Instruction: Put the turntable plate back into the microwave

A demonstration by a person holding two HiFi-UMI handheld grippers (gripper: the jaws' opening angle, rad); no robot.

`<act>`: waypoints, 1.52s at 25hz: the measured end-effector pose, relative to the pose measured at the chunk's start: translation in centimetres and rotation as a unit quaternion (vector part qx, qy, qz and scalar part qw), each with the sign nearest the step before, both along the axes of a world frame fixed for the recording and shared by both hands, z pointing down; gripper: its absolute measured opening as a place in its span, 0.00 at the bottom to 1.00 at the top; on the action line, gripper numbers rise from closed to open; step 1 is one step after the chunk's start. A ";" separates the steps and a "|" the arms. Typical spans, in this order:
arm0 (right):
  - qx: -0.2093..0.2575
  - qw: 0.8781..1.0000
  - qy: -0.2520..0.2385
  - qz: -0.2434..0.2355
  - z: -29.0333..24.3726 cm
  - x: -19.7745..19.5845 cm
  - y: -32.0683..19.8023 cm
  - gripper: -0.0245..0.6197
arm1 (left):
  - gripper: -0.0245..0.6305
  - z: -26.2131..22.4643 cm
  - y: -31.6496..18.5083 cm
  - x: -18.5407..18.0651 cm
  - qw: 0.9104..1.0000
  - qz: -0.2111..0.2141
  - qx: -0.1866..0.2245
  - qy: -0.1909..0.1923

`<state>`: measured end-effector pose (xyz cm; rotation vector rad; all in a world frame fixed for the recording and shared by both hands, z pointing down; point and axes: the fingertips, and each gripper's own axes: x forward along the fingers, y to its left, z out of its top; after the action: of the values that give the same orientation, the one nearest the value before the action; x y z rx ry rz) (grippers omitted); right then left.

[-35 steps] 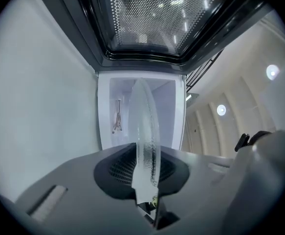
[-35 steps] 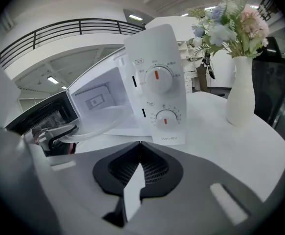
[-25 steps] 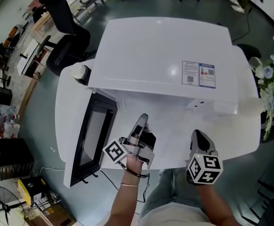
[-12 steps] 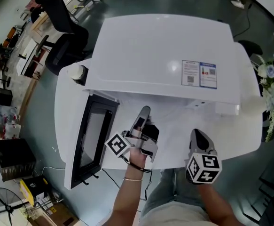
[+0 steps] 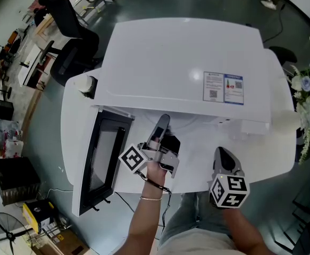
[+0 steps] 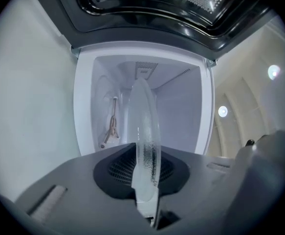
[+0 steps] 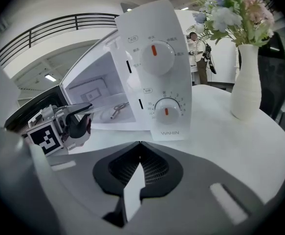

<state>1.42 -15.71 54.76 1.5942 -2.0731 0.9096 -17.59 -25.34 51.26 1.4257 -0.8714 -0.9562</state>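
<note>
- Left gripper [image 5: 161,125] is pinched on the rim of the glass turntable plate [image 6: 143,146], which is held out ahead of it, just before the open mouth of the microwave [image 5: 181,62].
- The door [image 5: 104,153] is swung wide at this gripper's left.
- The step in hand is judged to be the carrying-in: the plate is not yet laid on the cavity floor.
- Inside the cavity [image 6: 181,116], straight ahead of the left gripper, only a small metal support piece [image 6: 110,126] is seen on the floor.
- For the next move, the plate would need to be pushed further in, centred over that support and lowered until seated before the grip is eased; the glass edge should be kept off the frame.
- Right gripper [image 5: 222,155] is pressed together on nothing and is held over the counter [image 7: 259,146], apart from the plate.
- A vase of flowers [image 7: 245,82] stands further to that gripper's right, clear of the work.
</note>
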 end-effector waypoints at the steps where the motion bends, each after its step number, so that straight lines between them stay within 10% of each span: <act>1: 0.000 1.000 0.000 0.000 0.0 0.0 -0.1 0.05 | 0.10 0.0 -0.2 0.0 1.000 -0.001 0.000 0.001; 38: -0.005 1.000 -0.009 -0.023 1.1 -0.5 -0.6 0.05 | 0.11 0.6 -5.8 -0.3 1.000 -0.013 -0.028 -0.007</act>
<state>0.90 -16.27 55.84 1.5310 -2.1049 0.9209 -17.90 -31.17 51.91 1.3787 -0.9220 -0.9348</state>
